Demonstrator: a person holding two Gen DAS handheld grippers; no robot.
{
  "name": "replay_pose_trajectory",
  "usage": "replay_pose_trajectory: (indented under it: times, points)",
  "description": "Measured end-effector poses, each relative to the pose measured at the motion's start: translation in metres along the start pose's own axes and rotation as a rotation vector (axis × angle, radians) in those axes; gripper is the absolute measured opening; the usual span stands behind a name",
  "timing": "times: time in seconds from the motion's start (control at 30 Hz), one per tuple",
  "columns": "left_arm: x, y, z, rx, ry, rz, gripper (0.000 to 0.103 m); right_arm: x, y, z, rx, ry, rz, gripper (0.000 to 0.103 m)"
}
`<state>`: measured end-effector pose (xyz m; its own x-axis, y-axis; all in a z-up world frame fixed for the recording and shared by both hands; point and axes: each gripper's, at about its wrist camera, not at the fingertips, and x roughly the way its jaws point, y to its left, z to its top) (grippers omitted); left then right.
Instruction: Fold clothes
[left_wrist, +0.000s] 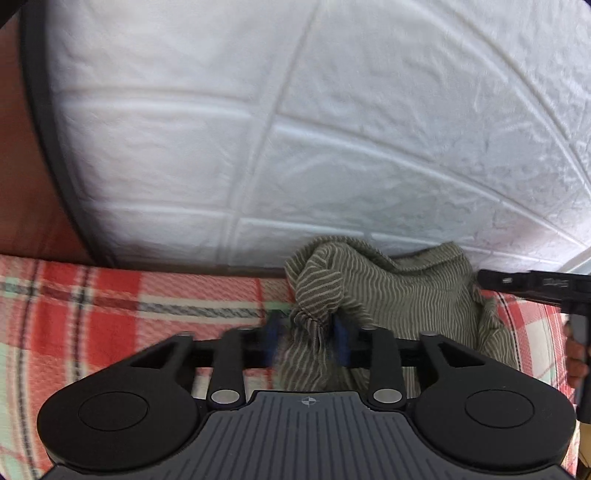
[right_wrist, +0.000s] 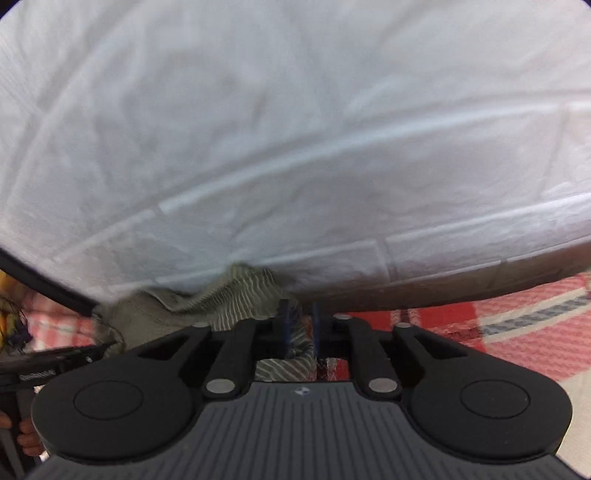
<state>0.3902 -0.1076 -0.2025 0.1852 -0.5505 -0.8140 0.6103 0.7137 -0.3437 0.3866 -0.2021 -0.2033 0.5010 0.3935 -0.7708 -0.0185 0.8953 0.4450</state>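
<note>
The left gripper (left_wrist: 307, 334) has its two blue pads about half apart, with a bunched, knotted-looking fold of the striped garment (left_wrist: 388, 295) between them; motion blur hides whether the pads press the cloth, so I cannot tell if it is gripped. The right gripper (right_wrist: 299, 328) has its two thin blue pads nearly together, and a narrow fold of the same garment (right_wrist: 236, 295) passes between them and appears pinched.

There is one garment: olive-grey cloth with fine pale wavy stripes, crumpled into a soft heap. It lies on a plaid blanket (left_wrist: 110, 295) of coarse weave, checked in red, white, pale green and dark lines, at the blanket's far edge, right against the white wall panel (left_wrist: 332, 129). That panel is embossed with a brick pattern and has a wrinkled surface; a dark strip (left_wrist: 40, 140) borders its left edge.

The left wrist view shows the garment's larger spread, the other gripper's black body (left_wrist: 535, 286) at the right, and a bit of a hand (left_wrist: 576, 363) beneath it. The right wrist view shows the left tool's black body (right_wrist: 48, 363) at lower left, with fingers (right_wrist: 27, 437) below it.
</note>
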Motion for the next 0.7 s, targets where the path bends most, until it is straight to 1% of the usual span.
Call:
replay_pose_trajectory:
  times: [0.07, 0.13, 0.17, 0.2, 0.23, 0.3, 0.37, 0.4, 0.47, 0.5, 0.53, 0.57, 0.6, 0.7]
  points:
    - [-0.011, 0.0, 0.001, 0.004, -0.022, 0.0, 0.052, -0.017, 0.0, -0.001, 0.004, -0.013, 0.023, 0.017]
    - [-0.023, -0.003, 0.0, 0.017, -0.047, -0.004, 0.051, -0.03, 0.008, -0.007, -0.027, -0.001, 0.053, 0.017]
    - [-0.028, -0.007, 0.0, 0.032, -0.053, -0.017, 0.051, -0.034, 0.013, -0.011, -0.051, 0.014, 0.063, 0.018]
    - [-0.033, -0.012, -0.002, 0.049, -0.054, -0.033, 0.052, -0.036, 0.019, -0.014, -0.072, 0.026, 0.072, 0.021]
    - [-0.037, -0.017, -0.005, 0.066, -0.053, -0.053, 0.052, -0.038, 0.025, -0.018, -0.09, 0.036, 0.079, 0.028]
    - [-0.042, -0.031, -0.013, 0.118, -0.028, -0.092, 0.054, -0.039, 0.036, -0.025, -0.124, 0.055, 0.092, 0.038]
    - [-0.036, -0.046, -0.024, 0.188, 0.01, -0.092, 0.055, -0.035, 0.043, -0.032, -0.155, 0.076, 0.09, 0.038]
    - [-0.033, -0.054, -0.029, 0.222, 0.028, -0.09, 0.055, -0.031, 0.046, -0.035, -0.167, 0.086, 0.074, 0.038]
    - [-0.021, -0.062, -0.038, 0.256, 0.063, -0.062, 0.055, -0.025, 0.047, -0.041, -0.181, 0.102, 0.037, 0.038]
    - [-0.016, -0.061, -0.041, 0.253, 0.072, -0.052, 0.051, -0.026, 0.046, -0.042, -0.177, 0.108, 0.03, 0.038]
    - [-0.013, -0.06, -0.042, 0.235, 0.08, -0.053, 0.017, -0.026, 0.044, -0.042, -0.166, 0.118, 0.04, 0.025]
    - [-0.01, -0.058, -0.043, 0.218, 0.088, -0.053, 0.002, -0.026, 0.042, -0.043, -0.155, 0.129, 0.05, 0.012]
    - [-0.007, -0.055, -0.045, 0.201, 0.094, -0.055, 0.0, -0.024, 0.042, -0.044, -0.145, 0.134, 0.066, 0.004]
    - [-0.014, -0.045, -0.046, 0.168, 0.065, -0.097, 0.0, -0.028, 0.052, -0.043, -0.173, 0.117, 0.144, 0.004]
